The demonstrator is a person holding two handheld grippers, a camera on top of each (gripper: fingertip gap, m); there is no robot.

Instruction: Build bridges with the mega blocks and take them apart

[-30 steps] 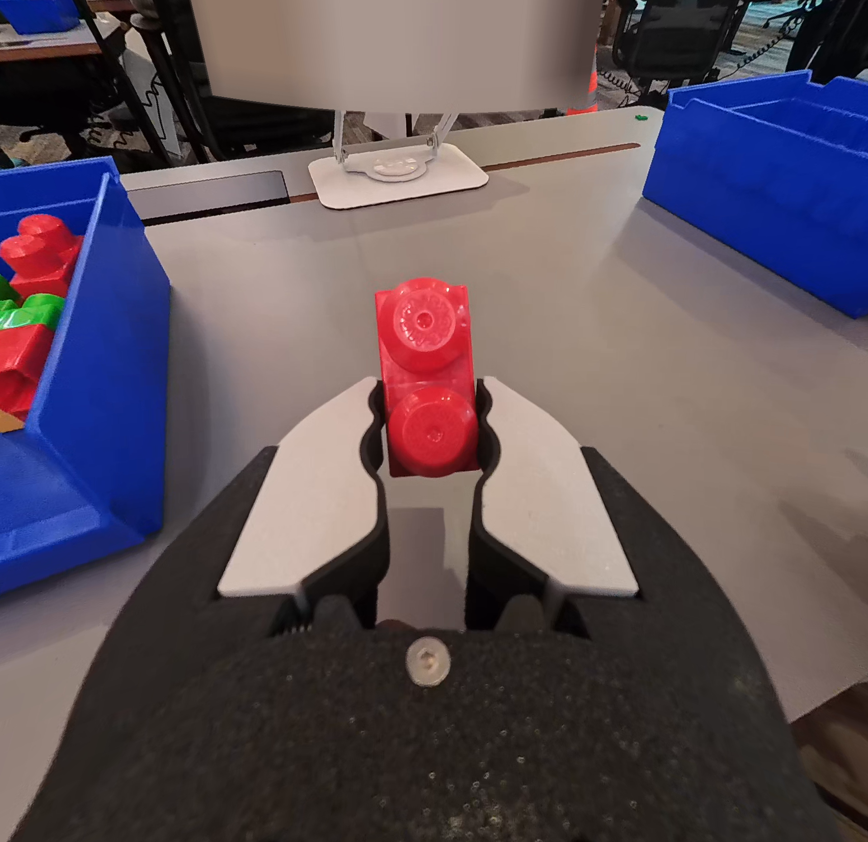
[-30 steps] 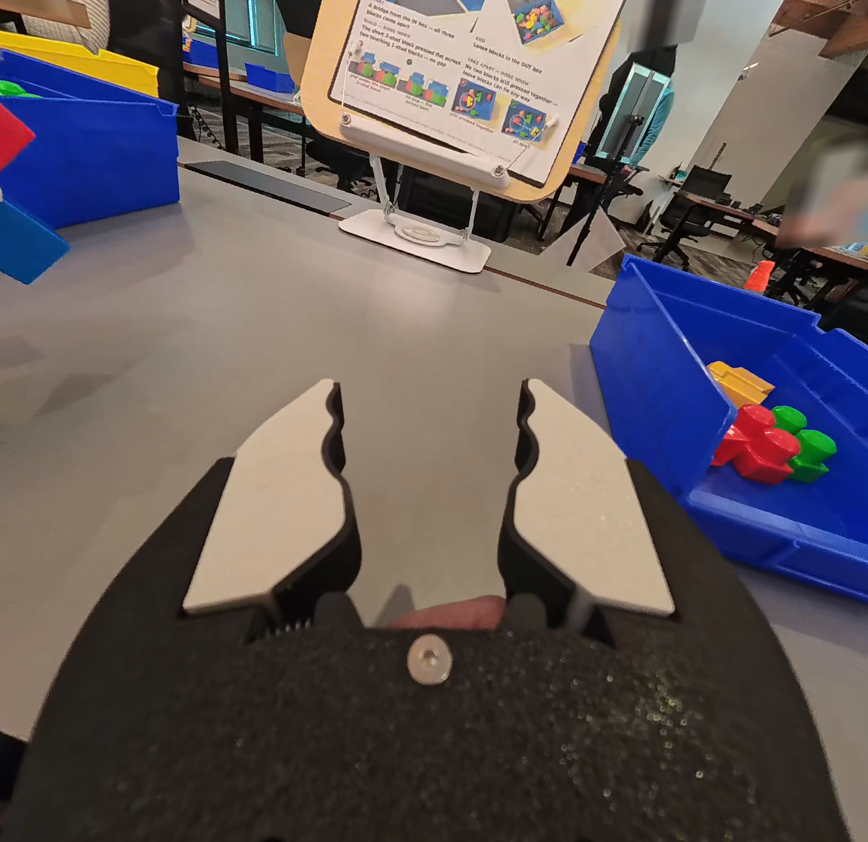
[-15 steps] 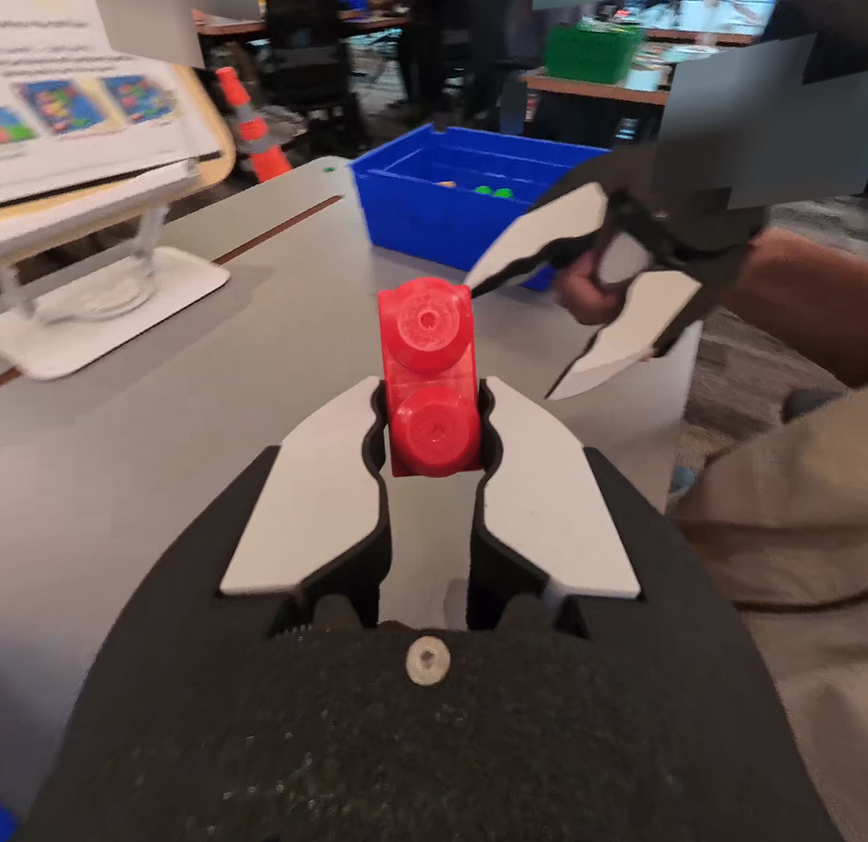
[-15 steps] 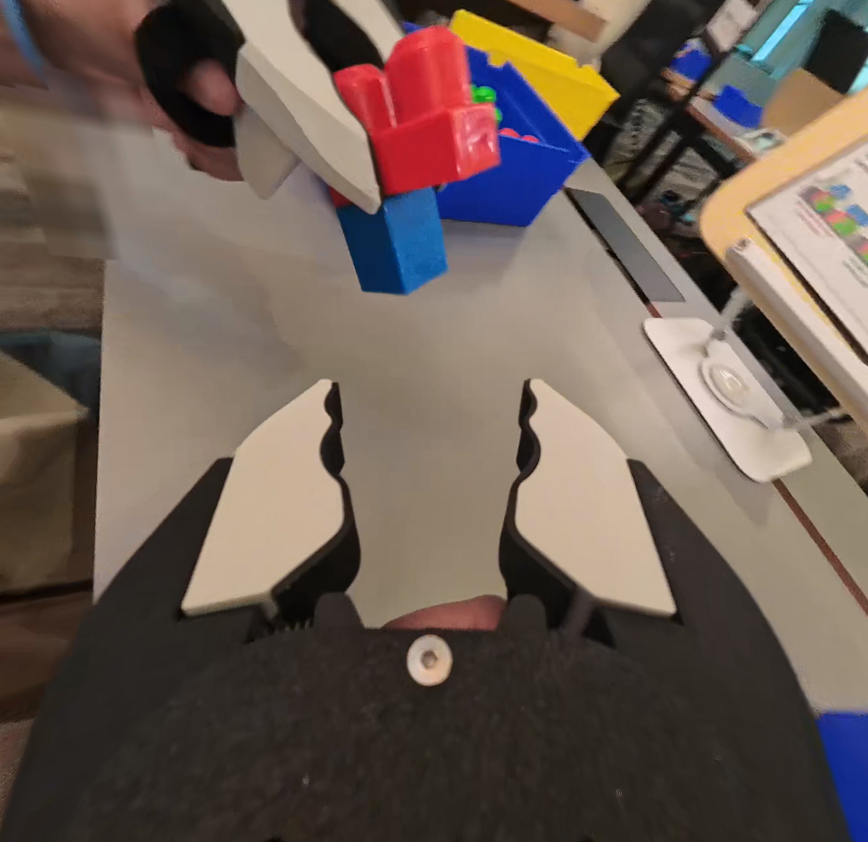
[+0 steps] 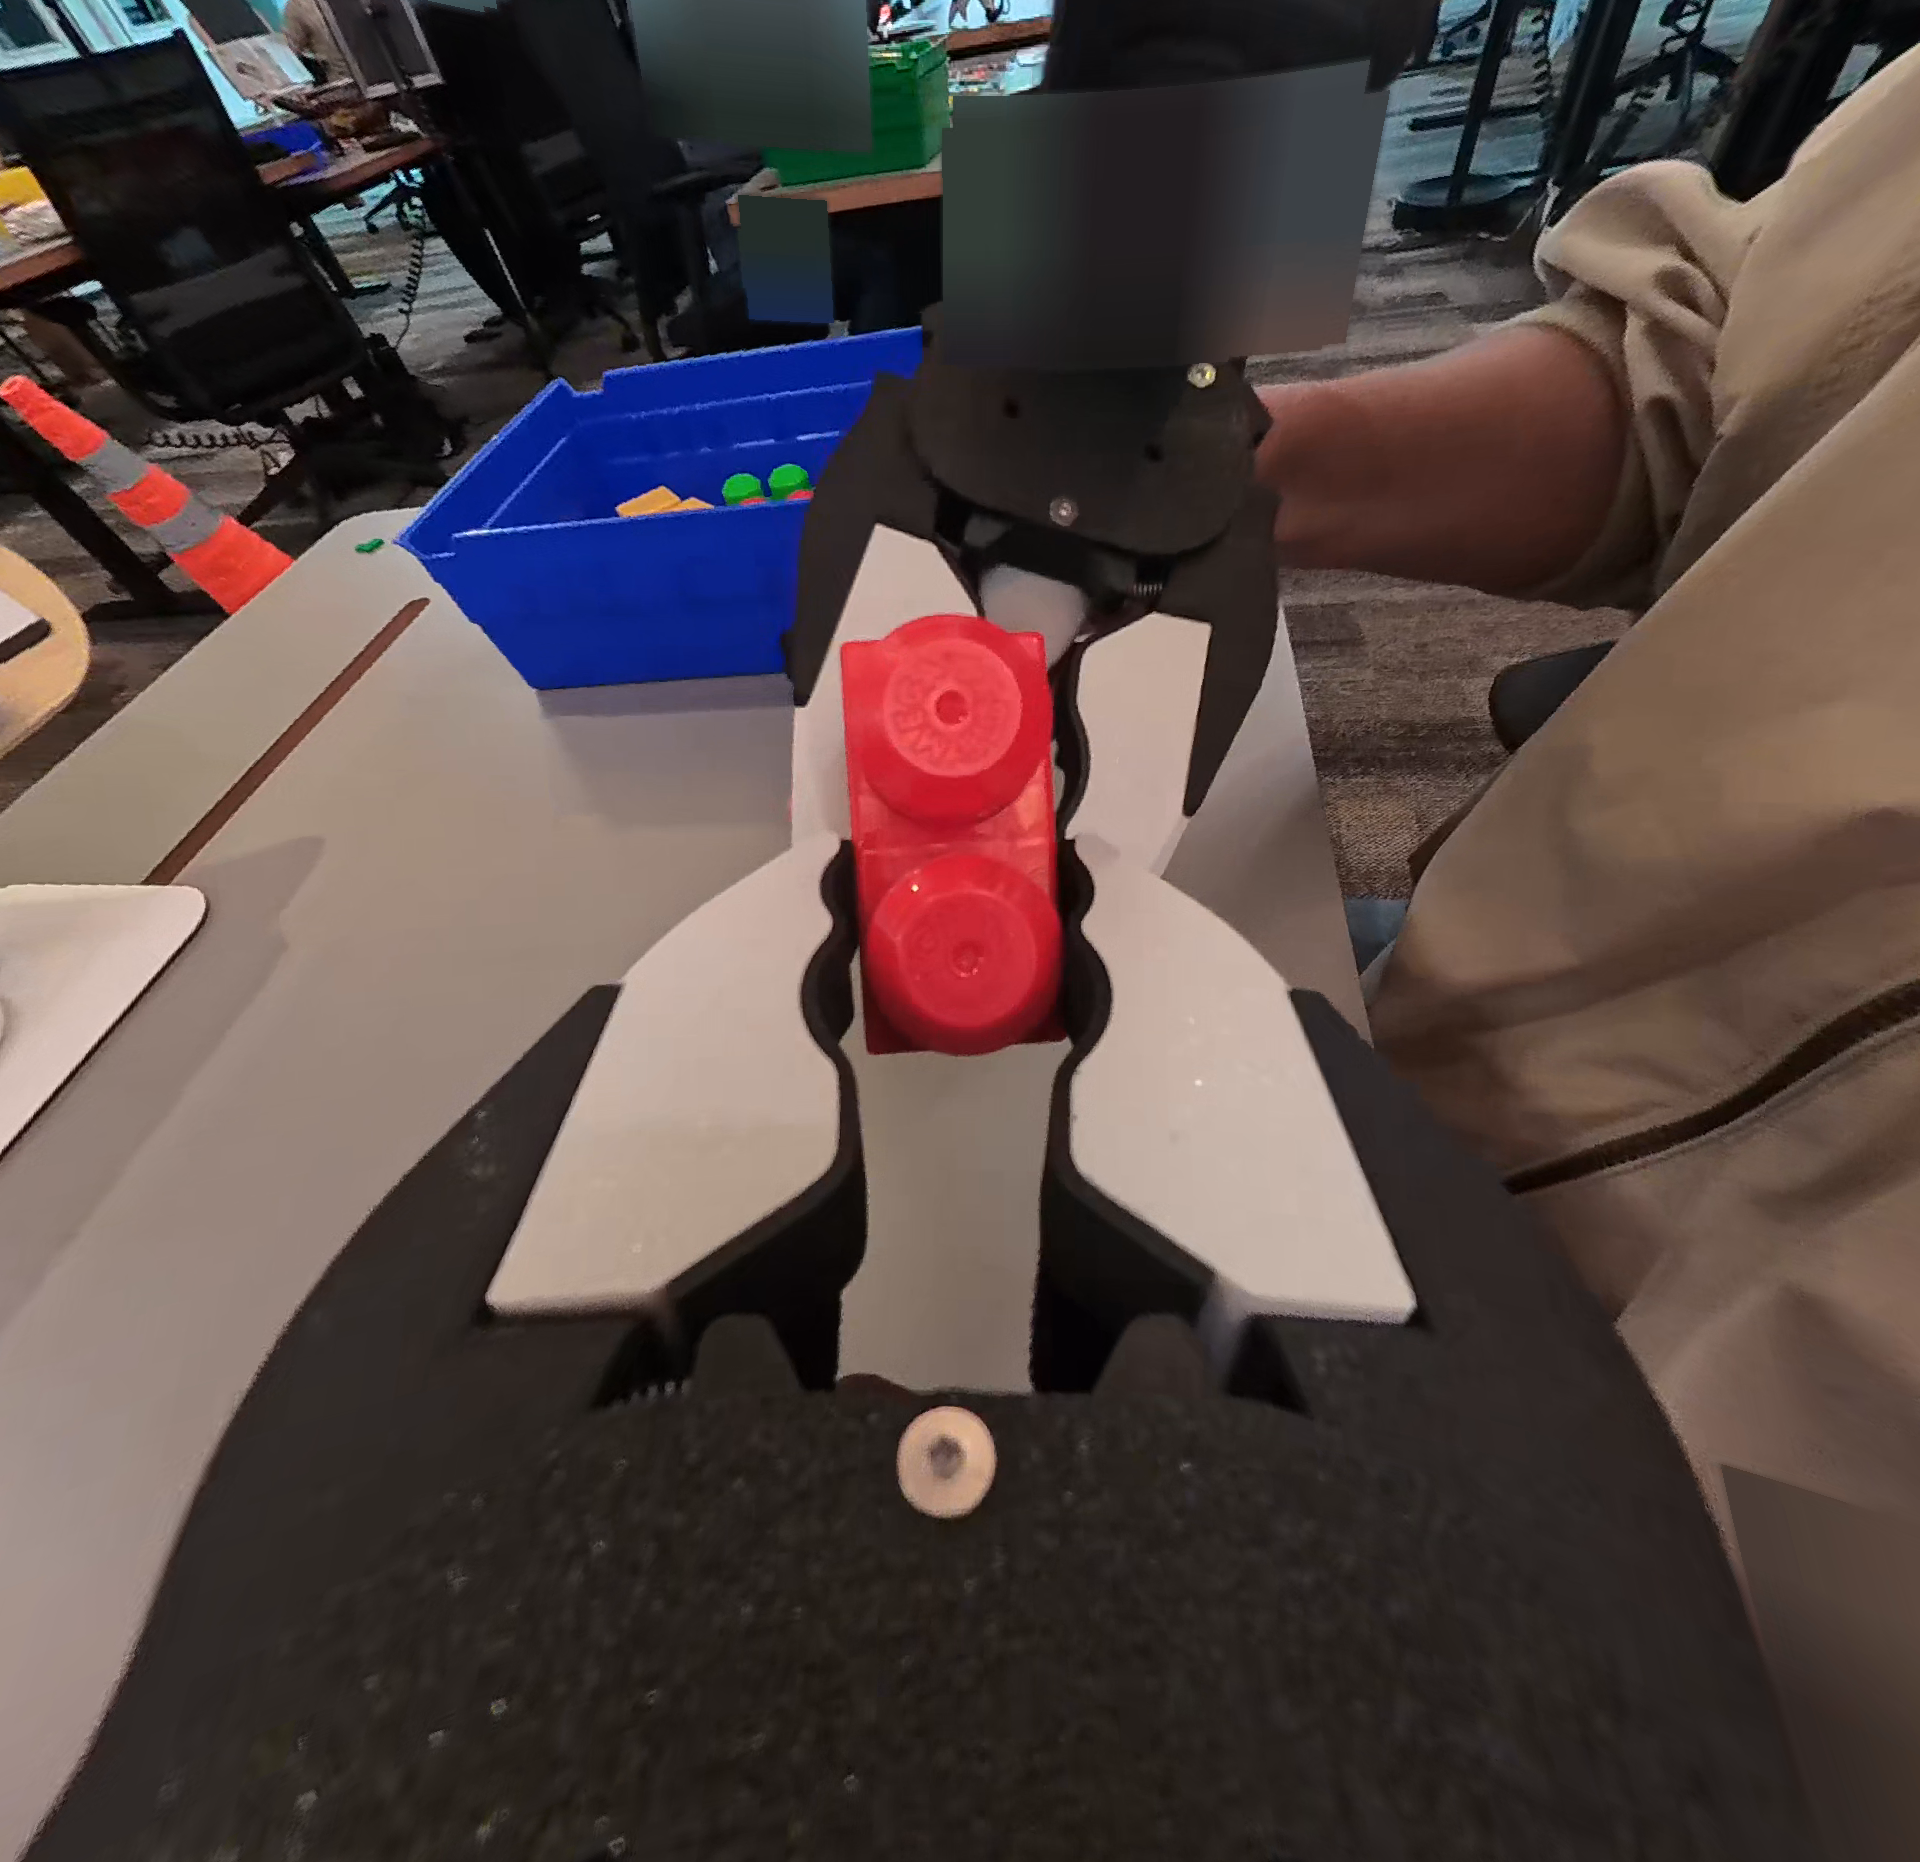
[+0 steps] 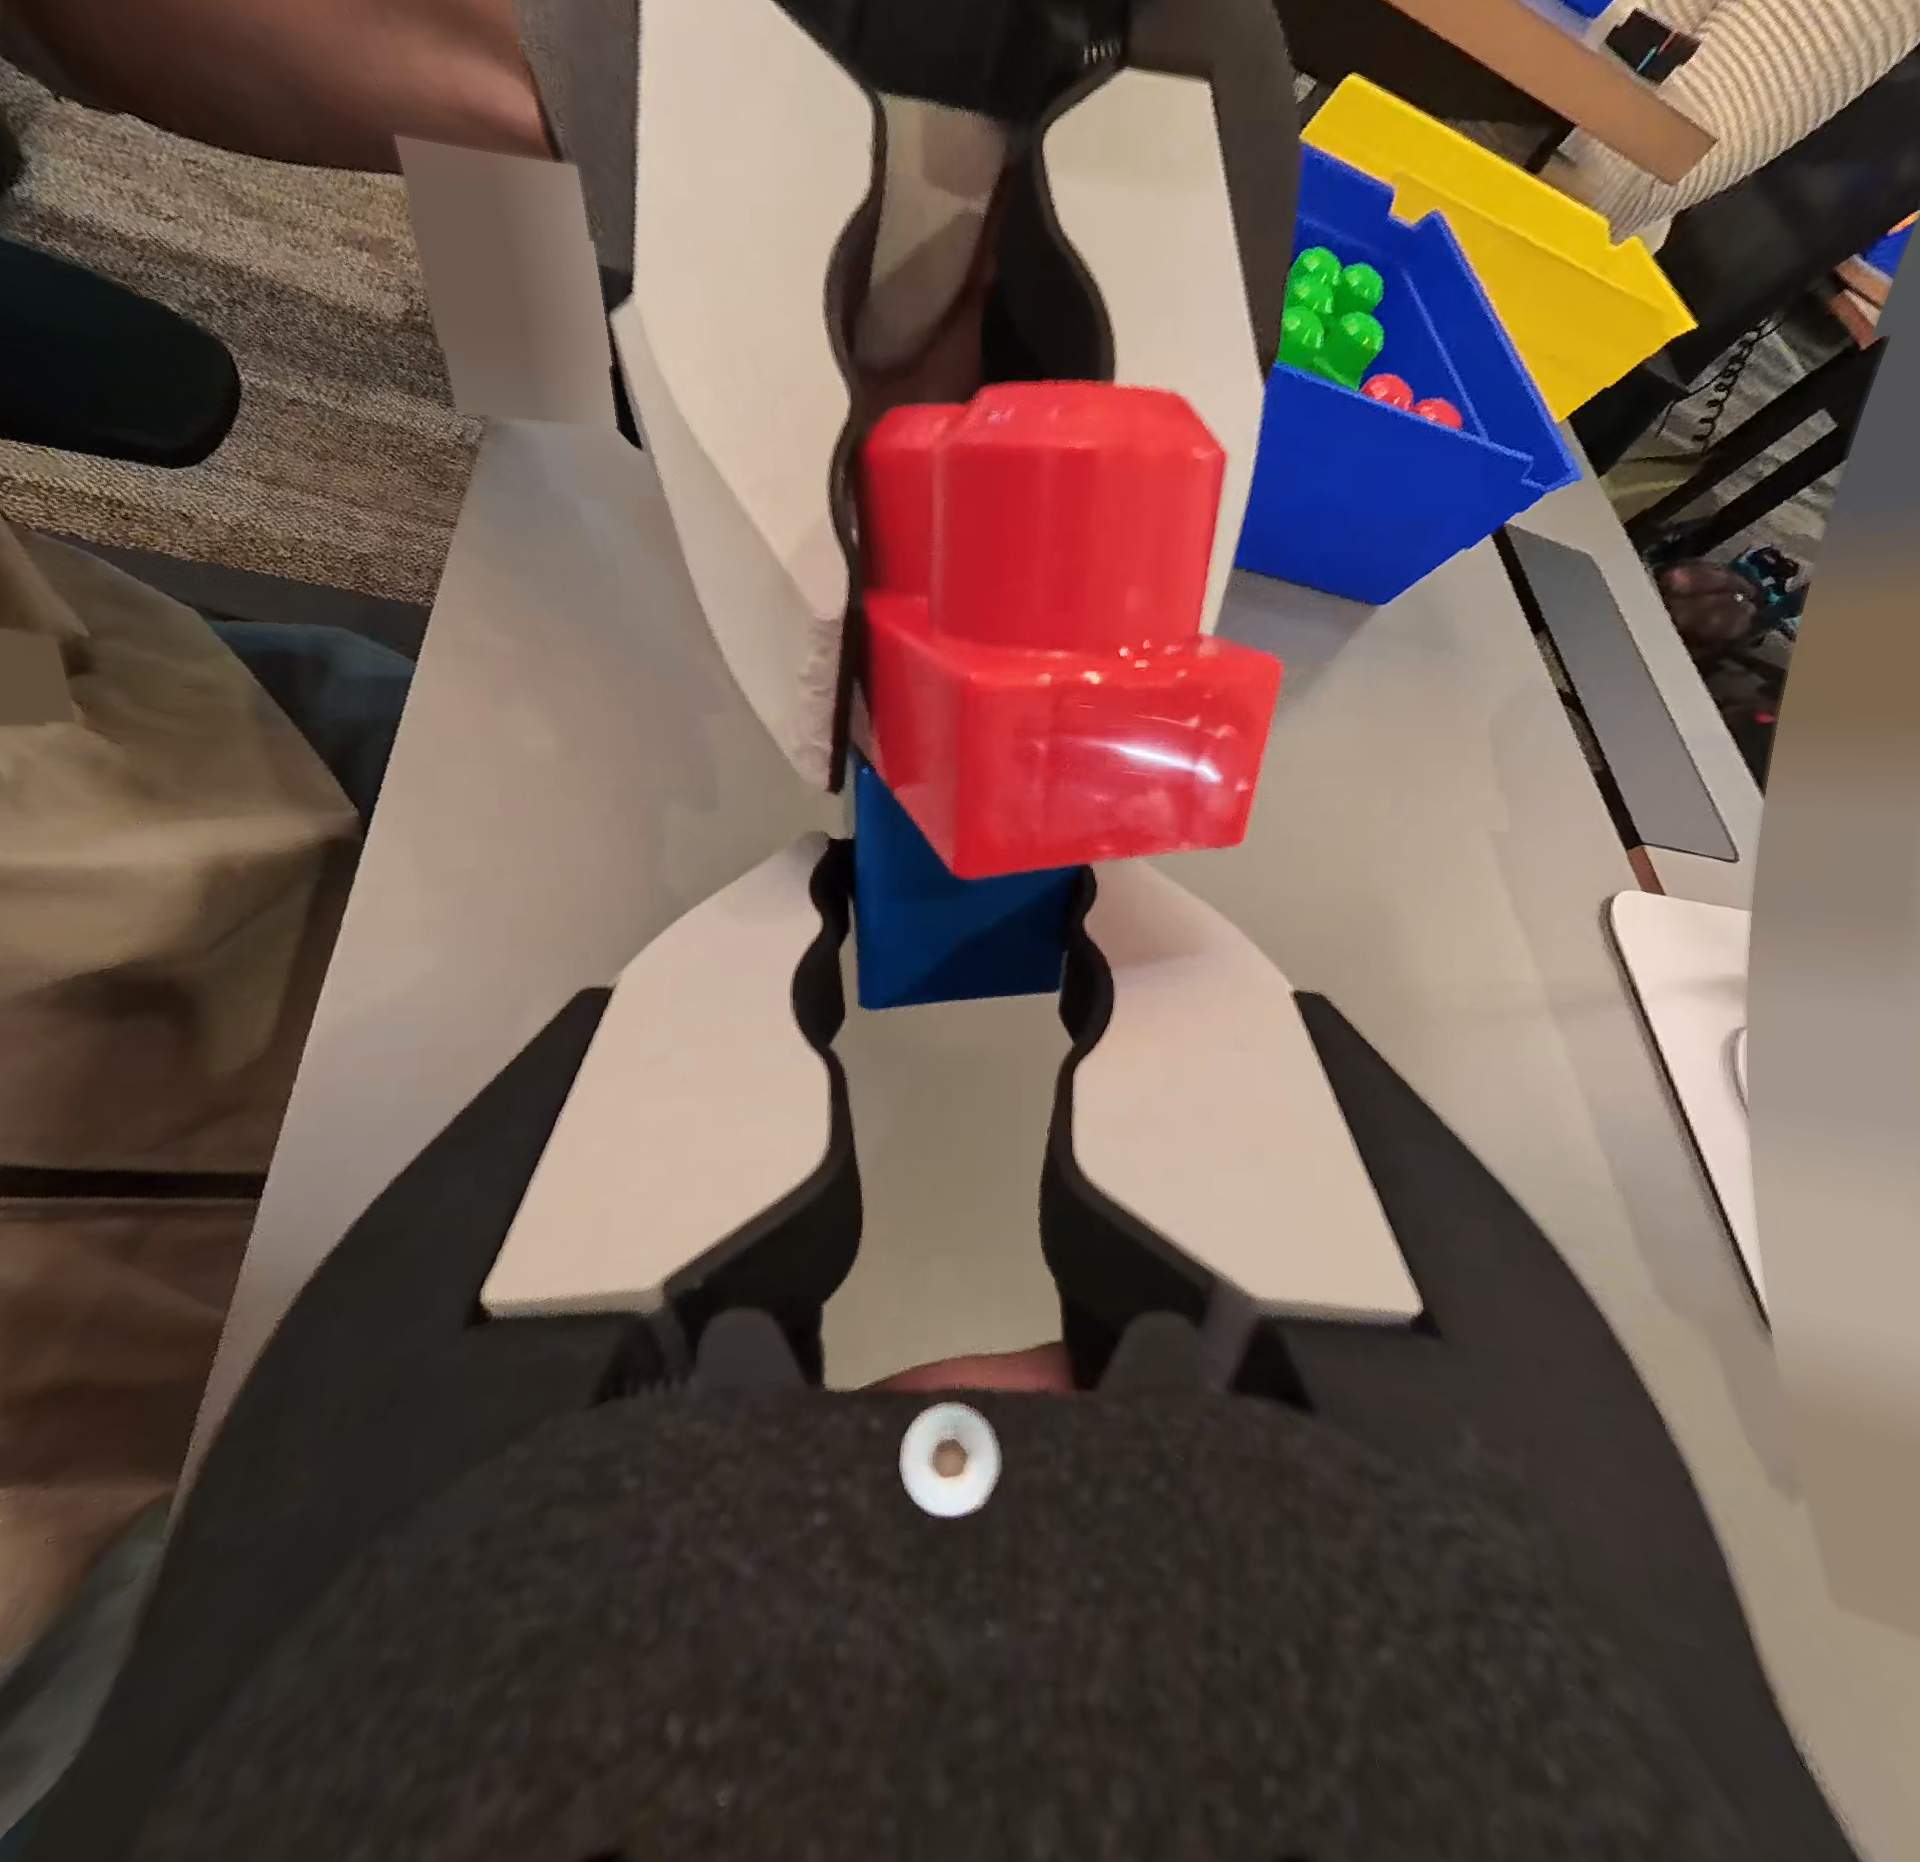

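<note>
- Two grippers meet nose to nose above the grey table (image 5: 436, 877), each gripping a different block of one small stack.
- Nearest in the left wrist view, the left gripper (image 5: 956, 908) is clamped narrow on the red two-stud block (image 5: 951, 836) — its fingers press the block's sides at the nearer stud, and the far stud sticks out past the fingertips.
- Just beyond that far stud, the right gripper (image 5: 1023, 742) faces the camera, its dark fingers reaching down on either side of the red block's far end; a bare forearm (image 5: 1423, 462) and a beige sleeve (image 5: 1662, 669) run off to the right behind it.
- In the right wrist view, the right gripper (image 6: 951, 908) pinches the blue block (image 6: 945, 929) between its fingertips, the jaws drawn in to the block's width.
- The red block (image 6: 1049, 649) sits on top of the blue one, studs up, overhanging it to the right — the whole stack is held clear of the table.
- Behind the stack the left gripper (image 6: 951, 524) comes in from above, one pale finger flat against the red block's left side.
- Farther off in the left wrist view, a blue bin (image 5: 644, 555) stands on the table with yellow and green blocks inside, and an orange cone (image 5: 156, 503) stands on the floor beyond the table edge.
- Farther off in the right wrist view, another blue bin (image 6: 1382, 482) holds green and red blocks, with a yellow bin (image 6: 1496, 233) behind it.
</note>
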